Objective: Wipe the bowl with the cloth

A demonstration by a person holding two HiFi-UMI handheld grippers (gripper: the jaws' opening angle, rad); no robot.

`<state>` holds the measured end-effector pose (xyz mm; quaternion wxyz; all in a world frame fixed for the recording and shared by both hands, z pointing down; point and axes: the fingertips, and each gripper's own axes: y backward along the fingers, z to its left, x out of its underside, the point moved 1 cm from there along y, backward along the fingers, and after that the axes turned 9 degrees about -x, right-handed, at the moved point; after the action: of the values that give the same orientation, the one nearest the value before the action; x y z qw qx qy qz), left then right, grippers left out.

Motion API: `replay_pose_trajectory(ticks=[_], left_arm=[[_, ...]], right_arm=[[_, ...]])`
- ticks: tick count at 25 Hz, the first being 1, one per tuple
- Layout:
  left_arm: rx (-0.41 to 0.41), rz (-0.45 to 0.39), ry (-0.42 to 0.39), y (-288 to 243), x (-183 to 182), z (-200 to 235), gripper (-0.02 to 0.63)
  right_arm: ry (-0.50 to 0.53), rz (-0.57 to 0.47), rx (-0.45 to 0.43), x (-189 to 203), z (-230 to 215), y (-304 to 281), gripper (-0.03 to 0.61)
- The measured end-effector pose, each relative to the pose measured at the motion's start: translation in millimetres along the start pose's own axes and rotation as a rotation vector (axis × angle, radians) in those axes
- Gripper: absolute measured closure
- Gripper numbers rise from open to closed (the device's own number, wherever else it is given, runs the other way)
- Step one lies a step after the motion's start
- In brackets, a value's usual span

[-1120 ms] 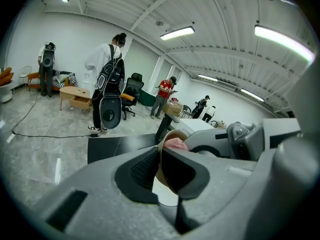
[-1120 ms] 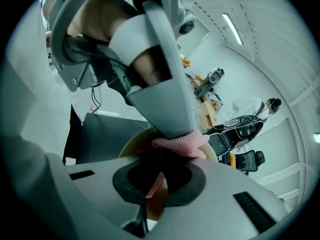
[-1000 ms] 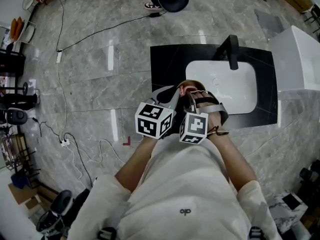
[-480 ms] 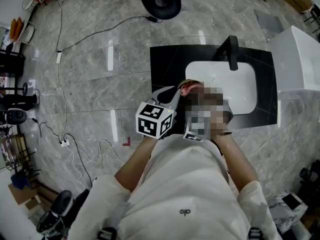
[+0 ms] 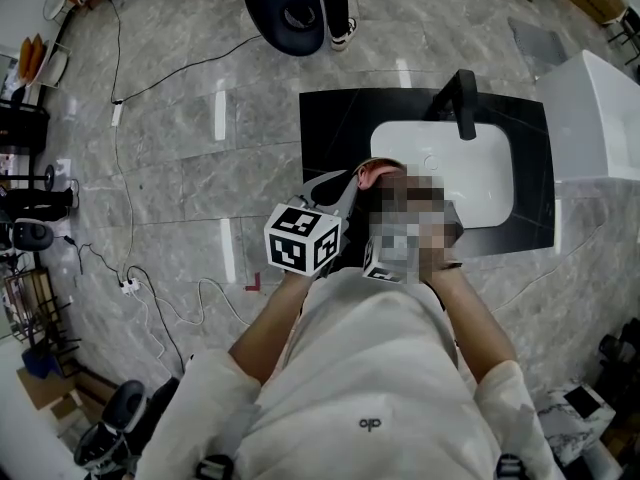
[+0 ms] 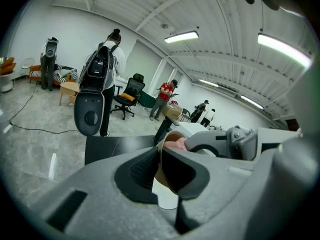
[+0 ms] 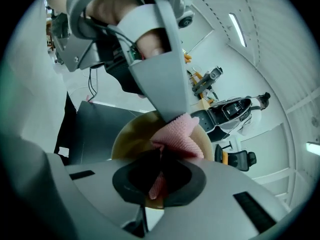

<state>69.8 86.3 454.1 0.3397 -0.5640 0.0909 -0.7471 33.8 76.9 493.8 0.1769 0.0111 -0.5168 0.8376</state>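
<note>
Left gripper (image 6: 161, 176), its 2 jaws clamped on the rim of a brown bowl (image 7: 127, 139), holds it up. Right gripper (image 7: 157, 181) pinches a pink cloth (image 7: 177, 134) lying against the bowl's inside. Beyond, a white sink (image 5: 450, 168) sits in a black counter (image 5: 330, 133).

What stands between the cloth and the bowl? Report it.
Nothing visible does. The right gripper is shut on the cloth, which sits inside the bowl; the left gripper is shut on the bowl's rim.
</note>
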Motion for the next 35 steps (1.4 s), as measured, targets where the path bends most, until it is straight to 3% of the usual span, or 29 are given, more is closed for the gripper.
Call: replay_pose_trajectory(ticks=[6, 19, 28, 35], left_arm=[[-0.003, 0.000, -0.017, -2, -1, 0, 0.586], [-0.056, -0.018, -0.008, 2, -5, 19, 0.588], [-0.062, -0.008, -0.001, 5, -3, 22, 0.588], [-0.058, 0.007, -0.012, 7, 2, 21, 0.588]], right_arm=[[-0.107, -0.098, -0.153, -14, 26, -2, 0.563], [-0.454, -0.422, -0.370, -50, 17, 36, 0.562], [-0.406, -0.320, -0.359, -29, 24, 28, 0.563], [-0.273, -0.152, -0.197, 3, 10, 21, 0.562]])
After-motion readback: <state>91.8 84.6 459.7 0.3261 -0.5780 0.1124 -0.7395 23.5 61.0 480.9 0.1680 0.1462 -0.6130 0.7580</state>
